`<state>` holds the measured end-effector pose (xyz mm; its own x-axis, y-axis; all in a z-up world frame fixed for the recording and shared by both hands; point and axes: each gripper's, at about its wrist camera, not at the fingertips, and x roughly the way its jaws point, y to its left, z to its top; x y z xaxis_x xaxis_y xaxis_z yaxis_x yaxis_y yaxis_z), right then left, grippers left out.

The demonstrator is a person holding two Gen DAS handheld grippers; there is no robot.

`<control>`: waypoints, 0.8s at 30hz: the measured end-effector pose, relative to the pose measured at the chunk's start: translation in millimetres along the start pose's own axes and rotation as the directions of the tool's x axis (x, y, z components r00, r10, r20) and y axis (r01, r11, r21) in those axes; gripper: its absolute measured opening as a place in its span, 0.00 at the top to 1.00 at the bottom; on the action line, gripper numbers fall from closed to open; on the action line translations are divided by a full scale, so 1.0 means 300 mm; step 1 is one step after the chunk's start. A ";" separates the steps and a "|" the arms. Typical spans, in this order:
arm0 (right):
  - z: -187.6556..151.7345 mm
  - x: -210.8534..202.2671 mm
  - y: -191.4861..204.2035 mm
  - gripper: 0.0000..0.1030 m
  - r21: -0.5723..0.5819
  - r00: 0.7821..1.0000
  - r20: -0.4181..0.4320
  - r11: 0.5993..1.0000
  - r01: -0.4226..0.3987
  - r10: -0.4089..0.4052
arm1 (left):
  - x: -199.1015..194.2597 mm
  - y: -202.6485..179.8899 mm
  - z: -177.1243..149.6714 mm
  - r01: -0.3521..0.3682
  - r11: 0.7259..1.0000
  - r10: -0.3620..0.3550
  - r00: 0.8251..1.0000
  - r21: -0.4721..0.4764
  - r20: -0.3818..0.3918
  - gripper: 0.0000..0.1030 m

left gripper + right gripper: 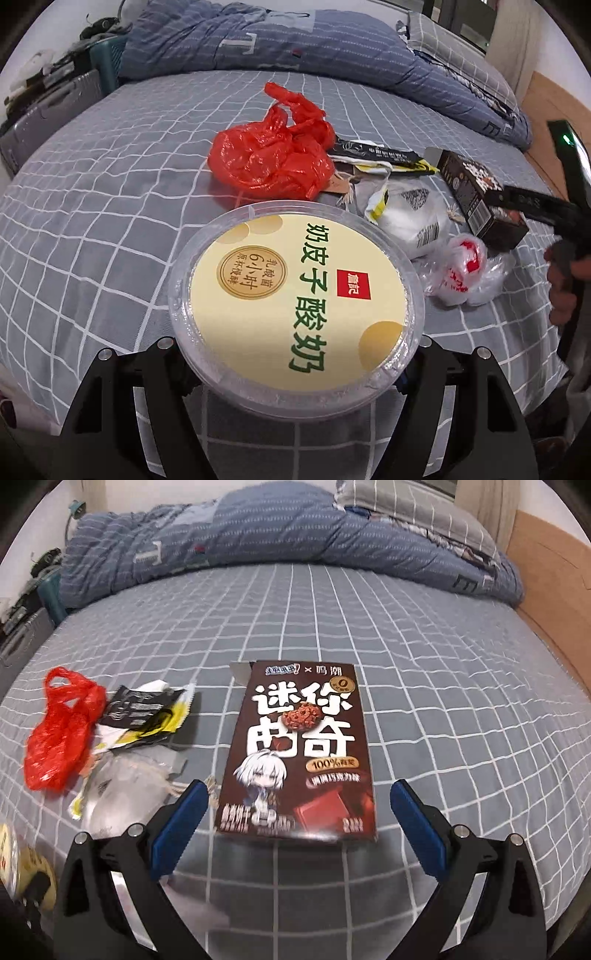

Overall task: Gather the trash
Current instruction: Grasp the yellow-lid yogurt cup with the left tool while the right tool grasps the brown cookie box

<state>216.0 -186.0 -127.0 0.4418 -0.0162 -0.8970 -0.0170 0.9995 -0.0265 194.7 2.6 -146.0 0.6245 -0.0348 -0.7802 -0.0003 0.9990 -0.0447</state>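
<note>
From the left wrist, the left tool (pixel 295 354) was clamped on the yoghurt tub (pixel 295 299), its 2 jaws set wide against the tub's round sides, the lid facing the camera above the checked bed (pixel 110 221). Beyond it lay the red plastic bag (pixel 269 155), torn wrappers (pixel 380 155), a white pouch (pixel 406 218) and a clear bag with red print (pixel 461 269); the right tool reached in over the brown cookie box (pixel 476 199). Keeping the tub level and the squeeze light would likely have served best, since thin plastic may buckle or slip.

From the right wrist, the right tool (pixel 295 812) stood apart, clamped on nothing, its blue pads (pixel 181 823) flanking the near end of the cookie box (pixel 295 753), which lay flat on the bed. The box looked narrower than the gap. Lowering until both pads passed the long edges, then closing squarely, seemed the sound approach; a light, probably empty carton could skid if 1 pad touched first.
</note>
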 end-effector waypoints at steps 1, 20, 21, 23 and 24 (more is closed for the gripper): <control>0.004 0.016 0.006 0.08 -0.005 1.000 -0.005 1.000 0.009 -0.009 | 0.001 -0.002 -0.004 -0.004 1.000 0.004 1.000 0.008 0.003 0.30; -0.026 0.128 0.012 0.15 0.020 0.999 -0.039 1.000 0.015 -0.014 | -0.002 -0.007 -0.012 0.015 1.000 -0.015 1.000 0.007 0.017 0.30; -0.023 0.140 0.013 0.15 0.019 0.999 -0.036 1.000 0.014 -0.013 | -0.006 -0.007 -0.012 0.017 1.000 -0.017 1.000 0.005 0.018 0.30; -0.024 0.146 0.016 0.15 0.021 1.000 -0.015 1.000 0.015 -0.015 | -0.010 -0.010 -0.010 0.017 1.000 -0.017 1.000 0.005 0.020 0.30; -0.026 0.143 0.019 0.15 0.019 1.000 0.000 1.000 0.020 -0.020 | -0.013 -0.012 -0.009 0.019 1.000 -0.019 1.000 0.003 0.021 0.30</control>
<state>227.8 -181.3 -169.1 0.4417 -0.0363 -0.8964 0.0089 0.9993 -0.0361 190.0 -1.0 -144.5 0.6405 -0.0528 -0.7662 0.0136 0.9983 -0.0574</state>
